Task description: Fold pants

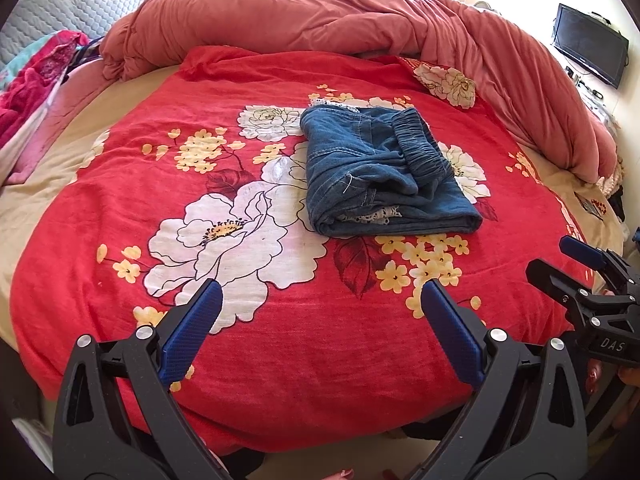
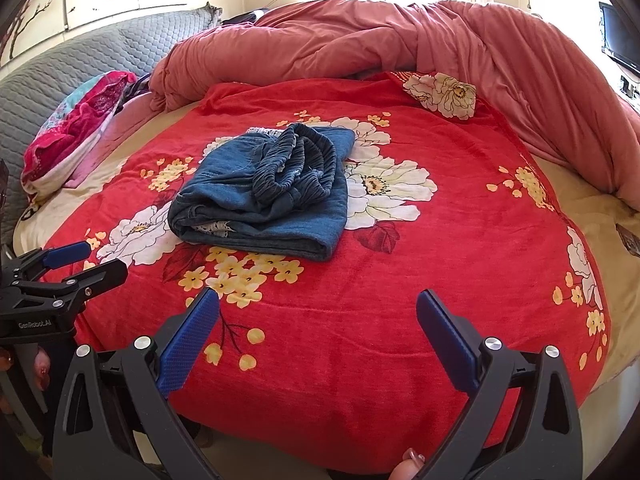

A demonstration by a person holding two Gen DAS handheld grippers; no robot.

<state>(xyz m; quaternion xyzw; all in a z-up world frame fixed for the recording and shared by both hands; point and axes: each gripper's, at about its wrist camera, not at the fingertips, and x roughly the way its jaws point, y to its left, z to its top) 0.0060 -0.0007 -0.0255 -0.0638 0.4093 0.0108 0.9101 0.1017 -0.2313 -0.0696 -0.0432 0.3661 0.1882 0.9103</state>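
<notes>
Your left gripper (image 1: pixel 320 300) and right gripper (image 2: pixel 318 308) both stand spread wide with nothing between the blue pads, held low at the near edge of the red floral blanket (image 1: pixel 280 360). The folded denim pants (image 1: pixel 384 176) (elastic waistband on top) lie ahead of both, well apart.

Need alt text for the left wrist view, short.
Folded blue denim pants lie on a red floral blanket spread over a bed, waistband on top. The left gripper hangs open and empty in the foreground, short of the pants; the right gripper shows at the right edge. A bunched pink comforter lies behind.
</notes>
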